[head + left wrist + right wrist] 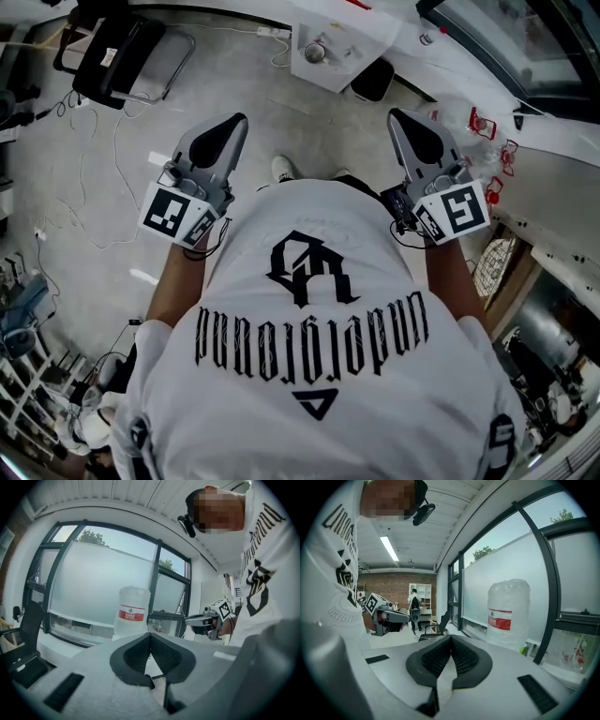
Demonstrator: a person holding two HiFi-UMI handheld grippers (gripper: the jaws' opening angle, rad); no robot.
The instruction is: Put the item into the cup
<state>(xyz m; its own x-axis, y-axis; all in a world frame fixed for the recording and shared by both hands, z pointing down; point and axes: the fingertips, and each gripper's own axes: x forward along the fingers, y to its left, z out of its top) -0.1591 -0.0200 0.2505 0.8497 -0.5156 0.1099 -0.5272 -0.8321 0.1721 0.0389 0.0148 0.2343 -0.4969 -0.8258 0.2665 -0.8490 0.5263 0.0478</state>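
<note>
Left hand-held gripper (238, 118) and right hand-held gripper (395, 113) both clenched empty; cup (315, 52) well ahead on white table (345, 67).

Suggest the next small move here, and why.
Probably step toward the white table ahead. The left gripper and right gripper are both shut and empty, held up over the floor, with nothing to grasp near them.

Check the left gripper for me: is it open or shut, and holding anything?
Shut and empty: the fingers of the left gripper meet at their tips, with nothing between them.
</note>
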